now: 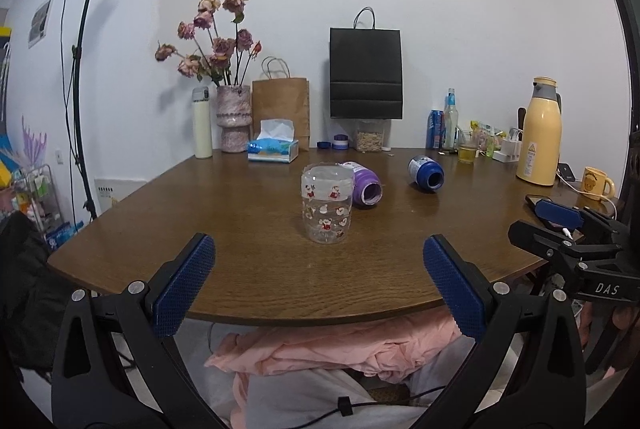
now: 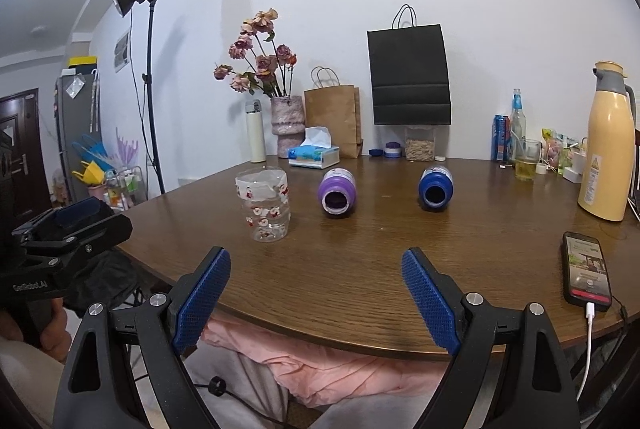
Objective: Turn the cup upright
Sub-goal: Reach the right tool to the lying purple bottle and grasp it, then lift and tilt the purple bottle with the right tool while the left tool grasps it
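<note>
Clear plastic cup [image 1: 327, 207], printed with red figures, stands upright mid-worktop [image 1: 240, 269] in the left wrist view; behind it lie a purple cup [image 1: 365, 186] and a blue cup [image 1: 427, 174], both on their sides, mouths toward the camera. Left gripper [image 1: 318, 285]: jaws wide apart, empty, short of the worktop edge. Right wrist view: purple cup [image 2: 337, 191] and blue cup [image 2: 435, 187] on their sides, well apart; right gripper [image 2: 316, 303] jaws apart, empty. Judged stage: approach, two cups not yet righted. Next move calls for reaching forward, closing across a cup body, then rotating it upright.
</note>
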{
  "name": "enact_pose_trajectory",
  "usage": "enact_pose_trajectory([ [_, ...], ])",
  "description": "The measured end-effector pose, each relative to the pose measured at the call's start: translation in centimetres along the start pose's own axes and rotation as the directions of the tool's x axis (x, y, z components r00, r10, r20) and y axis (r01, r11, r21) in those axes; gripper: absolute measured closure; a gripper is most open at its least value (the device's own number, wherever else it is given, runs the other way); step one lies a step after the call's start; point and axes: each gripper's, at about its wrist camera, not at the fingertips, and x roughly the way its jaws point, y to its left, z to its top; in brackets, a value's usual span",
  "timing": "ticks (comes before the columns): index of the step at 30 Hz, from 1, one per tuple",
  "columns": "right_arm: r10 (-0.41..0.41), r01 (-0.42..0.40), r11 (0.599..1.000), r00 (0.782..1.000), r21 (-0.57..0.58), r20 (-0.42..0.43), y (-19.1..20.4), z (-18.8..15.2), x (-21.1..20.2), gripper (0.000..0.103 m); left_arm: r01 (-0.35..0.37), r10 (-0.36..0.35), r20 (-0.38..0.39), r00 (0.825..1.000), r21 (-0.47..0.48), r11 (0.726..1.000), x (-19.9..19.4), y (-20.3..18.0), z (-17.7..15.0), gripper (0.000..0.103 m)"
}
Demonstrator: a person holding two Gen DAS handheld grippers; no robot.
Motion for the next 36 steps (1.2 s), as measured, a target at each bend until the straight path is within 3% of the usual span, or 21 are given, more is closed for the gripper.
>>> enact_pose_trajectory([
  [4, -0.009, 0.009, 1.0, 1.0, -0.017, 0.005, -0.2, 1.2, 0.9, 0.012, 0.009, -0.009, 0.037, 0.999, 0.022, 1.0, 1.6, 0.6, 1.4, 0.0],
  [9, -0.018, 0.017, 1.0, 1.0, -0.018, -0.026, -1.4, 4.3, 4.7, 0.012, -0.018, 0.018, 0.009, 1.0, -0.007, 1.0, 6.0, 1.9, 3.6, 0.0],
  [14, 0.058, -0.056, 0.998, 0.995, 0.029, -0.086, -2.3, 6.8, 9.6, 0.012, 0.107, -0.114, -0.045, 0.992, -0.143, 0.984, 10.6, 3.7, 5.7, 0.0],
  [16, 0.114, -0.114, 0.993, 0.989, 0.012, -0.098, -1.9, 7.6, 11.4, 0.012, 0.121, -0.134, -0.065, 0.989, -0.176, 0.977, 12.4, 4.3, 6.4, 0.0],
  [20, 0.085, -0.091, 0.995, 0.989, -0.042, -0.121, -1.5, 8.7, 15.0, 0.012, 0.138, -0.157, -0.108, 0.982, -0.164, 0.977, 15.1, 4.3, 7.5, 0.0],
  [22, 0.111, -0.115, 0.993, 0.984, -0.014, -0.142, -2.4, 9.5, 17.6, 0.012, 0.143, -0.158, -0.102, 0.982, -0.141, 0.98, 16.0, 4.5, 8.3, 0.0],
  [25, 0.111, -0.115, 0.993, 0.978, -0.011, -0.176, -3.3, 10.0, 20.7, 0.019, 0.176, -0.189, -0.111, 0.976, -0.12, 0.977, 18.1, 5.0, 10.1, 0.0],
  [28, 0.094, -0.1, 0.995, 0.952, -0.005, -0.291, -4.2, 10.0, 25.2, 0.029, 0.244, -0.265, -0.188, 0.946, -0.125, 0.962, 21.5, 5.6, 11.9, 0.0],
  [31, 0.122, -0.124, 0.992, 0.902, 0.022, -0.415, -4.7, 8.9, 29.5, 0.033, 0.214, -0.221, -0.223, 0.949, -0.056, 0.975, 24.8, 5.7, 13.3, 0.0],
  [32, 0.112, -0.118, 0.993, 0.892, 0.013, -0.438, -4.7, 8.5, 30.6, 0.048, 0.207, -0.208, -0.24, 0.948, -0.029, 0.978, 26.1, 5.7, 13.6, 0.0],
  [36, 0.113, -0.152, 0.987, 0.88, -0.048, -0.461, -4.0, 8.6, 33.6, 0.051, 0.227, -0.219, -0.279, 0.935, -0.002, 0.974, 30.9, 6.5, 13.8, 0.0],
])
